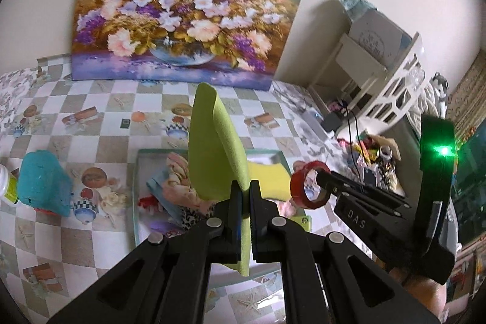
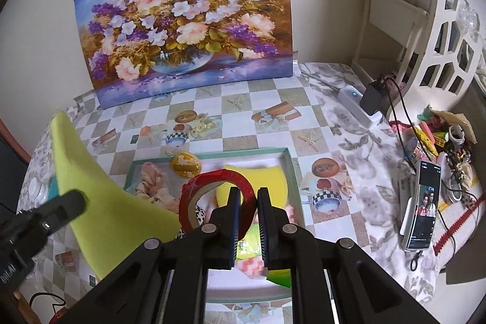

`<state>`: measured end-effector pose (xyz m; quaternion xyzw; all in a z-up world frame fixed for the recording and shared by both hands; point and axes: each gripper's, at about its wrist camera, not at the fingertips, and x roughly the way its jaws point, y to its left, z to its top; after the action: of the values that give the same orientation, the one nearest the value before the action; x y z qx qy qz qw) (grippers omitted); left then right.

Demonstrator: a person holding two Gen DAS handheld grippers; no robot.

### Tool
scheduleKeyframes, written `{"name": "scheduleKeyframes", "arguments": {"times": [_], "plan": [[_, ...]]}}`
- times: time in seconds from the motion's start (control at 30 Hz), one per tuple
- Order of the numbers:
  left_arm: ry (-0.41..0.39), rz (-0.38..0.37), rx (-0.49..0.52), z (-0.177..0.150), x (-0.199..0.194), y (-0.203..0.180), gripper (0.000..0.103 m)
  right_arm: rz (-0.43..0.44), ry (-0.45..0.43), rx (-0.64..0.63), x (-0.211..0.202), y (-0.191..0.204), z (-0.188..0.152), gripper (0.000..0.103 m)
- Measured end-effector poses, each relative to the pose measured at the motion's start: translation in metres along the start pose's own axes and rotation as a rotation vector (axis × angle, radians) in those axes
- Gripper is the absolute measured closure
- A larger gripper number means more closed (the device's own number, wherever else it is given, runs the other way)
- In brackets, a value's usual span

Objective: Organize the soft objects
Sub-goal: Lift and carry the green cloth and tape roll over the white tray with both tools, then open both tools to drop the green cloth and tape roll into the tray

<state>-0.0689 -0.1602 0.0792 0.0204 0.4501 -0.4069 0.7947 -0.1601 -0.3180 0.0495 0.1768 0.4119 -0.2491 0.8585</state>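
My left gripper [image 1: 245,187] is shut on a lime green foam sheet [image 1: 214,148] and holds it upright above a shallow green-rimmed tray [image 1: 136,187]. The sheet also shows at the left of the right wrist view [image 2: 100,202]. My right gripper [image 2: 246,195] is shut on a red tape roll [image 2: 212,193] above the tray [image 2: 293,172]; the roll also shows in the left wrist view [image 1: 308,185]. In the tray lie a yellow sponge [image 2: 261,175], floral cloths [image 2: 152,181] and a yellow oval piece [image 2: 186,164].
A teal soft object [image 1: 42,184] lies on the checkered tablecloth left of the tray. A flower painting [image 1: 182,11] leans on the wall. At the right are a white shelf [image 2: 425,35], a charger with cable [image 2: 372,97], a phone [image 2: 420,207] and small clutter [image 2: 437,138].
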Motion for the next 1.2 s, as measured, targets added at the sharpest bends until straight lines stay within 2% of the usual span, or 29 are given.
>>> {"name": "scheduleKeyframes", "arguments": {"times": [0.4, 1.2], "plan": [[0.149, 0.081, -0.037, -0.014, 0.049, 0.022, 0.099, 0.018, 0.083, -0.055, 0.026, 0.018, -0.008, 0.091], [0.283, 0.216, -0.188, -0.026, 0.092, 0.089, 0.099, 0.062, 0.283, -0.141, 0.087, 0.056, -0.032, 0.090]]}}
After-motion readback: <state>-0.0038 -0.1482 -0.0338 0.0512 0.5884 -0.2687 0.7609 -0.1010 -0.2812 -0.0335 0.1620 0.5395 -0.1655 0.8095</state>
